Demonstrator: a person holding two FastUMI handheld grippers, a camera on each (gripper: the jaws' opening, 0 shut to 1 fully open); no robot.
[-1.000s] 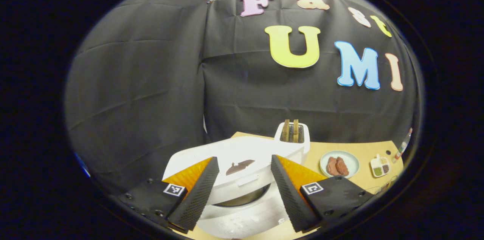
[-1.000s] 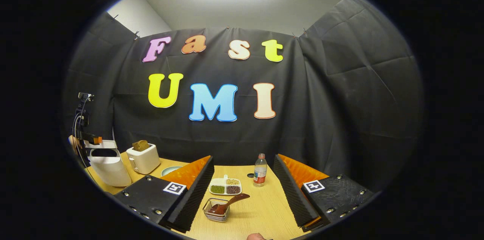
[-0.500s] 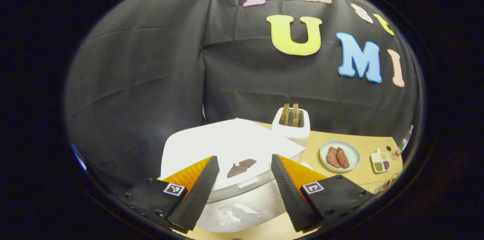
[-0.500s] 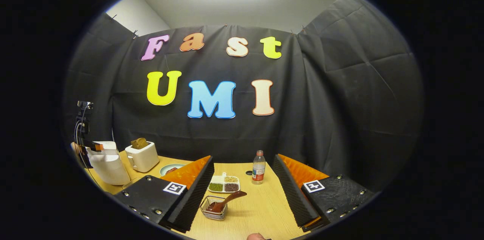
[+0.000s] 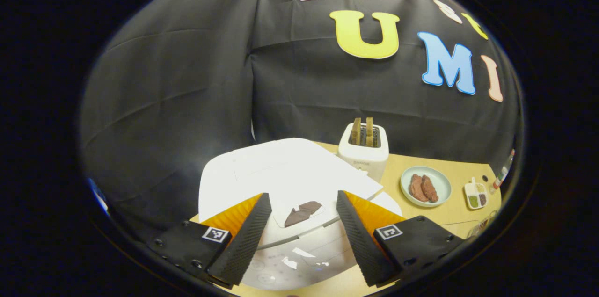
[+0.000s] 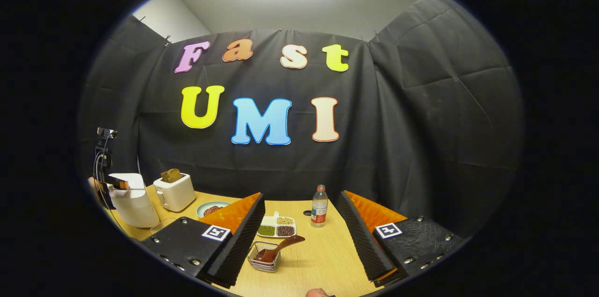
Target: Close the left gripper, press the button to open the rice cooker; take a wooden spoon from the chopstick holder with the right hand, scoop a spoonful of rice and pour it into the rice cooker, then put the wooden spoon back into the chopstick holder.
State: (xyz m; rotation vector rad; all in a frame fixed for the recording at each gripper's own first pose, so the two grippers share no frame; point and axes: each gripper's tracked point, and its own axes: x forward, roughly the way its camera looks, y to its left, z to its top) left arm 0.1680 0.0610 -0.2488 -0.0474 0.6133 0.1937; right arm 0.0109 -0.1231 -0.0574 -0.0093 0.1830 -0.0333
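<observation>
Left gripper (image 5: 303, 229): fingers spread apart, holding nothing, poised over the rice cooker (image 5: 285, 180); if they are not brought together before pressing, the button may slip between them and the lid stays put.
Rice cooker lid: appears shut, or nearly so, in the left gripper view.
Wooden spoon (image 6: 280, 249): leans in the wire chopstick holder (image 6: 264, 263) on the table (image 6: 323, 259), just ahead of the right gripper (image 6: 299, 236).
Right gripper: fingers wide apart, empty; a grab at the slanted handle could tip the light holder.
Grain tray (image 6: 276, 228): behind the holder; rice could spill in transit.
</observation>
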